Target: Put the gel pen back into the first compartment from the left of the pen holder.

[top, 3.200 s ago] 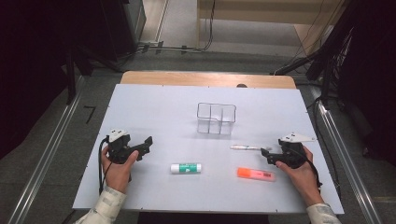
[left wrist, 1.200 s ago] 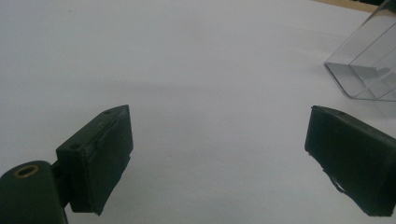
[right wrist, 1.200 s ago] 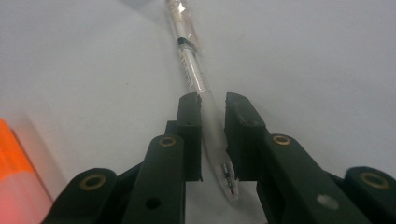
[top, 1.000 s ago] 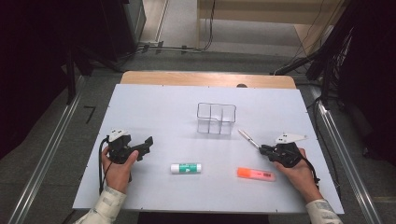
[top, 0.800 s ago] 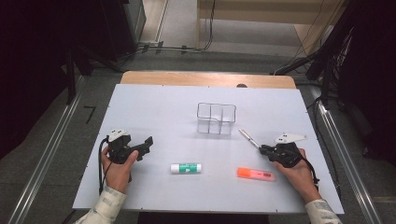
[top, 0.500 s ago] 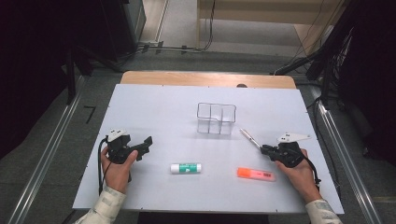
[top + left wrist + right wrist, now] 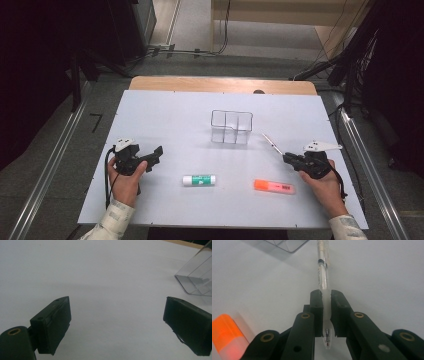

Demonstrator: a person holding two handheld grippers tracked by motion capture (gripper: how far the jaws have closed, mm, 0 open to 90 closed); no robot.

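Note:
My right gripper (image 7: 290, 158) (image 7: 326, 300) is shut on a clear pen (image 7: 322, 270) (image 7: 271, 143), which points away from me toward the clear plastic organizer (image 7: 231, 127) (image 7: 287, 244) at the table's middle. My left gripper (image 7: 154, 154) (image 7: 116, 322) rests open at the left of the table, with nothing between its jaws; the organizer (image 7: 197, 280) shows to its far right. An orange highlighter (image 7: 274, 186) (image 7: 227, 336) lies just left of my right hand. A white glue stick with a green label (image 7: 199, 180) lies between the two hands.
The white table top (image 7: 175, 115) is bordered by a wooden strip (image 7: 220, 85) at the far edge. Metal rails (image 7: 50, 165) run along both sides on the floor, with dark equipment and cables beyond.
My right gripper took hold of the pen, which lay flat and sideways before, and swung it to point toward the organizer. The left gripper has stayed put.

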